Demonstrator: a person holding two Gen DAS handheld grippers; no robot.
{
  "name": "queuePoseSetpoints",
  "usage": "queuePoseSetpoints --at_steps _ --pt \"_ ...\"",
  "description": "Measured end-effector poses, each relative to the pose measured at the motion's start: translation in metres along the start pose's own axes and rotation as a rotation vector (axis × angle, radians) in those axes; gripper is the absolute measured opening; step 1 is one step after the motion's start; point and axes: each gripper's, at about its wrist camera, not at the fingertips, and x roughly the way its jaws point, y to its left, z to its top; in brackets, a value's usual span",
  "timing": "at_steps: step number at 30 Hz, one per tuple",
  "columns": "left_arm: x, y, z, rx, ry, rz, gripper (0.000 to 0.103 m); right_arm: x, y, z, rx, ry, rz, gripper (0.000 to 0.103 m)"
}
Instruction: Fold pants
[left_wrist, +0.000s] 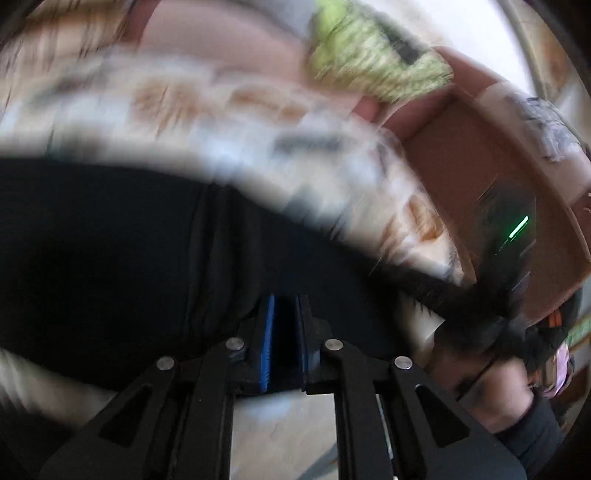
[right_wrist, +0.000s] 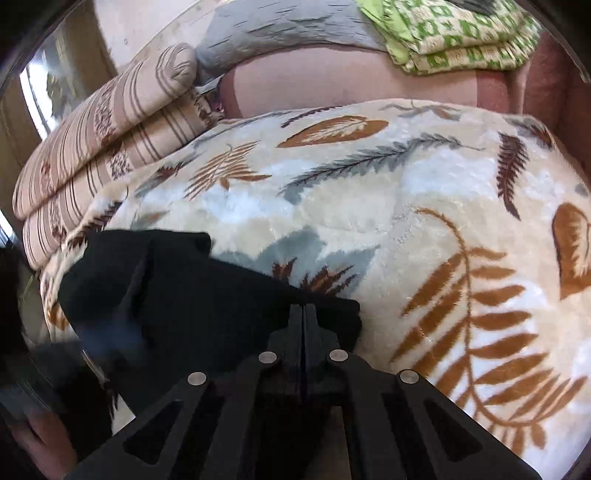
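Black fabric, the soft dark pants (right_wrist: 192, 295), is lying on the cream plush blanket with brown and grey leaf print (right_wrist: 424, 206), directly ahead of and below both tongs.

The right gripper (right_wrist: 303, 314) is sitting with its black fingers pressed fully together, their tips at the near edge of the cloth. Whether a layer is pinched between them cannot be told; the black tips are merging with the black fabric.

The left gripper (left_wrist: 284, 306) is showing its blue ribbed pads (left_wrist: 269, 332) standing nearly together with a narrow dark gap between them. The gap appears filled with dark cloth, so this reads as a pinch on a fold of the pants (left_wrist: 110, 240), though blur is preventing certainty.

Risks from here, as judgement:

- Shallow bite. The right tips are reaching only the hem edge; a lift may be pulling the cloth free.
- Uneven layers. One gripper may be holding a single layer while the other holds several, and the fold then comes out skewed.
- Blanket capture. The plush pile is lying just beneath the tips; a low pinch may be dragging the blanket along.
- Motion blur. The left view is smeared, so alignment between both tongs is hard to verify.
- Clutter. The striped beige cushions (right_wrist: 103, 147), far left of the right tongs, are limiting room to spread the garment.
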Motion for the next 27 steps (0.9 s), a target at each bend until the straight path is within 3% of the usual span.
queuePoseSetpoints --at_steps 3,6,7,9,11,16,22,24,25,27 --pt "-0.002 0.004 0.004 -0.042 -0.011 -0.004 0.008 -0.006 -0.001 0.002 0.005 -0.004 -0.001 0.000" --pt "-0.004 0.008 0.003 -0.067 -0.020 -0.024 0.008 -0.022 0.008 0.007 -0.012 -0.075 0.033 0.004" --pt "-0.004 0.007 0.001 -0.070 -0.027 -0.027 0.008 -0.022 0.015 0.007 -0.042 -0.077 0.052 0.004" --pt "-0.004 0.007 -0.001 -0.072 -0.039 -0.034 0.008 0.001 0.026 -0.001 -0.106 0.014 0.006 0.004" --pt "-0.004 0.006 -0.004 -0.070 -0.040 -0.034 0.008 0.002 0.027 -0.005 -0.118 -0.023 -0.005 0.003" --pt "-0.004 0.007 -0.003 -0.080 -0.045 -0.106 0.026 -0.001 0.018 -0.006 -0.047 -0.021 0.036 0.004" --pt "-0.018 0.000 -0.002 -0.050 -0.092 -0.131 0.043 -0.036 0.035 -0.017 -0.096 -0.099 0.007 0.007" --pt "-0.026 0.002 -0.003 -0.061 -0.122 -0.121 0.056 -0.053 0.044 -0.031 -0.112 -0.133 -0.010 0.007" --pt "-0.027 0.004 -0.003 -0.070 -0.129 -0.119 0.058 -0.054 0.047 -0.037 -0.117 -0.125 -0.015 0.007" --pt "-0.021 0.009 -0.003 -0.093 -0.101 -0.112 0.060 -0.037 0.053 -0.052 -0.153 -0.014 -0.078 0.006"
